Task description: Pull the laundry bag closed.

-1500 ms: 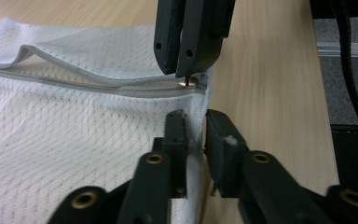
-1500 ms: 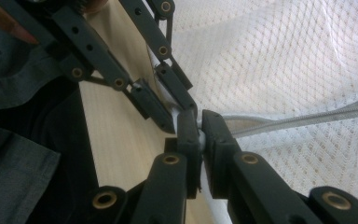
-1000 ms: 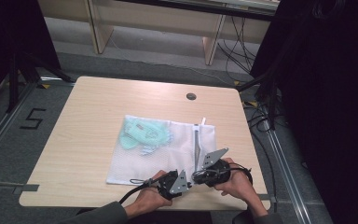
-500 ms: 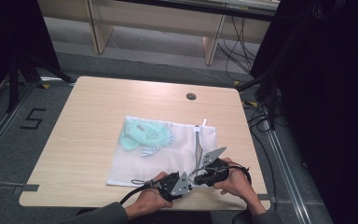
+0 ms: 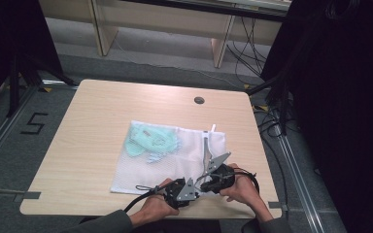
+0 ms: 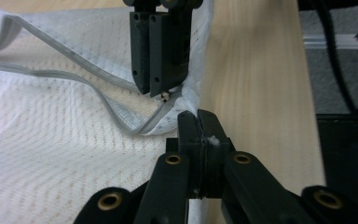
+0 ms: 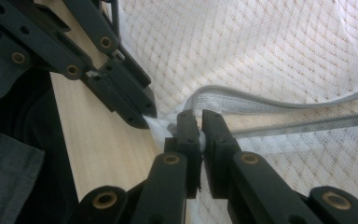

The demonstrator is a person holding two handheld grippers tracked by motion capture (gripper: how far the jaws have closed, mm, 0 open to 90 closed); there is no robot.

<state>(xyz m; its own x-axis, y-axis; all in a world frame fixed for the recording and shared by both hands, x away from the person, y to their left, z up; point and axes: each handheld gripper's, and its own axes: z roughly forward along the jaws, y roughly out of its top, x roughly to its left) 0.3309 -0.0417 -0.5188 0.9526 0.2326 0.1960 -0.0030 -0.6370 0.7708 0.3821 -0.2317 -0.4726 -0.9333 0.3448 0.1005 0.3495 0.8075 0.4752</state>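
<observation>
A white mesh laundry bag [image 5: 175, 160] lies flat on the bench [image 5: 102, 121], toward its near right part, with a pale green garment [image 5: 150, 141] showing through the mesh at the bag's far left end; both grippers work at the bag's near right corner, where the grey zipper [image 6: 121, 123] ends; the left gripper [image 5: 182, 190] has its fingers [image 6: 200, 135] fully closed on a pinch of white fabric at the very corner of the bag, a scrap of it showing between the tips in the left gripper view; the right gripper [image 5: 213, 177], just beyond the left one at that corner, has its fingers [image 7: 189, 135] closed too, gripping the fabric where the two zipper tapes run together, and the small metal piece seen at its tips in the left gripper view looks like the slider, though it is too small to be sure; the tapes spread apart away from the corner, so the bag's mouth stands open along that stretch; judged from this, the garment is already in the bag and the corner is secured, while drawing the zipper along the bag's edge to close it remains to be done.
</observation>
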